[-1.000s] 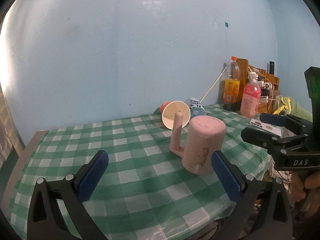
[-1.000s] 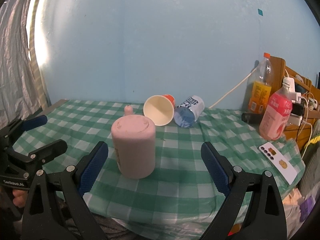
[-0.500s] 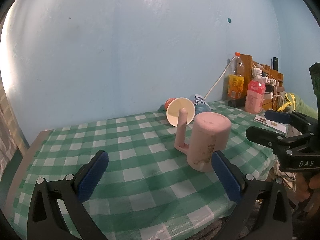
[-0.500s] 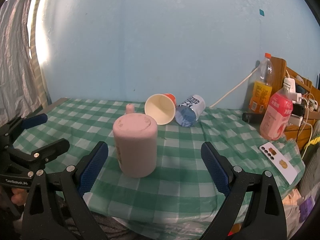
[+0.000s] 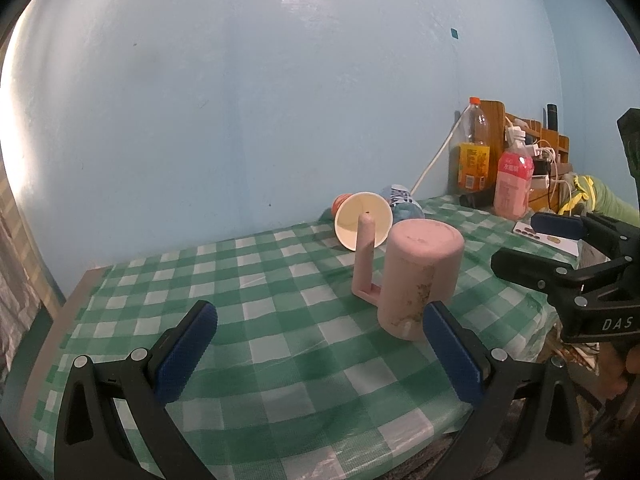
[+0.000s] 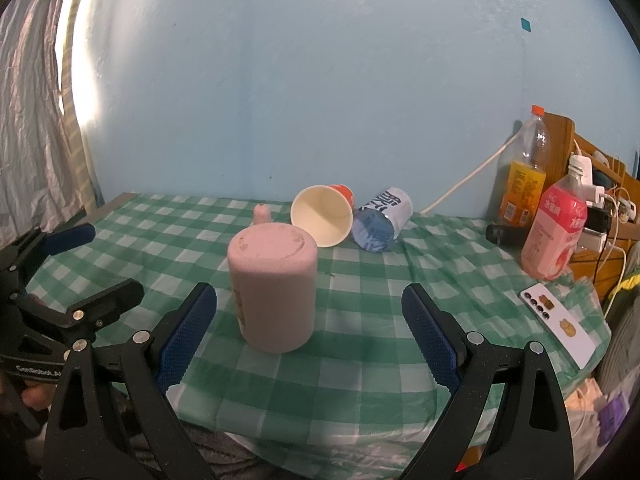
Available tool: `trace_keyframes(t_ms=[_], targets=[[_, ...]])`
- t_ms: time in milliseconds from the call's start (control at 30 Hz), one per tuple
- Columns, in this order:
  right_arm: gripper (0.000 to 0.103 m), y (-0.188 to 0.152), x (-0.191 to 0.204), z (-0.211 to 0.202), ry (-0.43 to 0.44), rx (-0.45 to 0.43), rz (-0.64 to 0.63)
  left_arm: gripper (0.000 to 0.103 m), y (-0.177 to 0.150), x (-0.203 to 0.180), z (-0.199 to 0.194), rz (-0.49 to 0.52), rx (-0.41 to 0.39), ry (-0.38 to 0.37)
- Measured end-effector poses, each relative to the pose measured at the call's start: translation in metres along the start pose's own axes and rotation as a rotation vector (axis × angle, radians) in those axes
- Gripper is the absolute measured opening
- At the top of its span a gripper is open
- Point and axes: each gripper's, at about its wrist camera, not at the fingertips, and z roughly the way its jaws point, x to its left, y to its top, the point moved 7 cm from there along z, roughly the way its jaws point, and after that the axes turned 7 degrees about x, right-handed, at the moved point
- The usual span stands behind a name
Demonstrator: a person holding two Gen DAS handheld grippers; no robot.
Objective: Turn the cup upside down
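A pink cup point(image 5: 418, 276) with a side handle stands upside down on the green checked tablecloth point(image 5: 280, 280); it also shows in the right wrist view point(image 6: 276, 288). My left gripper point(image 5: 320, 352) is open and empty, just short of the cup, which sits near its right finger. My right gripper point(image 6: 308, 336) is open and empty, with the cup ahead between its fingers and nearer the left one. Each gripper shows in the other's view: the right one point(image 5: 560, 248) and the left one point(image 6: 64, 264).
A paper cup point(image 6: 322, 220) and a blue-and-white cup point(image 6: 382, 220) lie on their sides at the back. Two drink bottles point(image 6: 554, 232) stand at the right by a wooden shelf with cables. A white card point(image 6: 560, 320) lies near the right table edge.
Both grippers have drawn back slightly from the pink cup and the views have shifted a little. The cup has stayed upside down on the cloth.
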Motion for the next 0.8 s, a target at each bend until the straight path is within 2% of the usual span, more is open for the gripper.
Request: trace_keyframes(t_ms=[800], targets=[[0.093, -0.0022, 0.0016, 0.0032, 0.006, 0.010, -0.011, 0.103, -0.0022, -0.0003, 0.0022, 0.010, 0.009, -0.011]])
